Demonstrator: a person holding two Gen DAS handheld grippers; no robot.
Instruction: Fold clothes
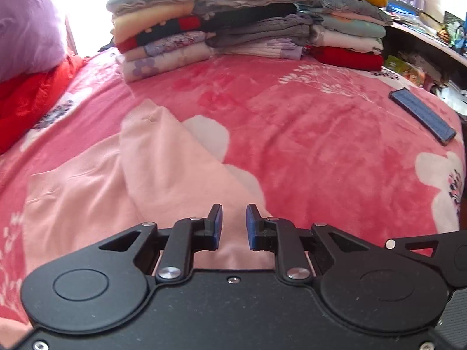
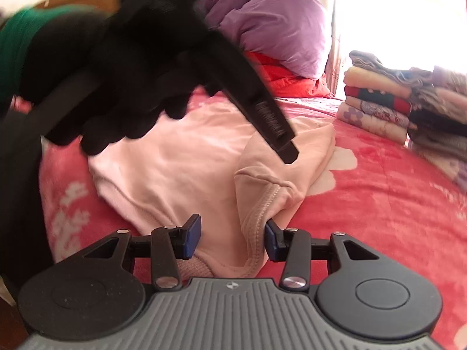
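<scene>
My left gripper (image 1: 234,223) blocks the near hem of the pink garment (image 1: 96,186), so I cannot tell how that edge lies; its blue pads stand a little apart with nothing pinched between them. From the right wrist, a blurred black-gloved hand (image 2: 122,87) hides the garment's far side. My right gripper (image 2: 233,240) is spread, the ribbed neckline (image 2: 256,221) lying loose between the pads. The soft knit garment lies rumpled on the fleecy pink floral blanket (image 1: 321,145), well short of the folded stacks (image 1: 248,23).
</scene>
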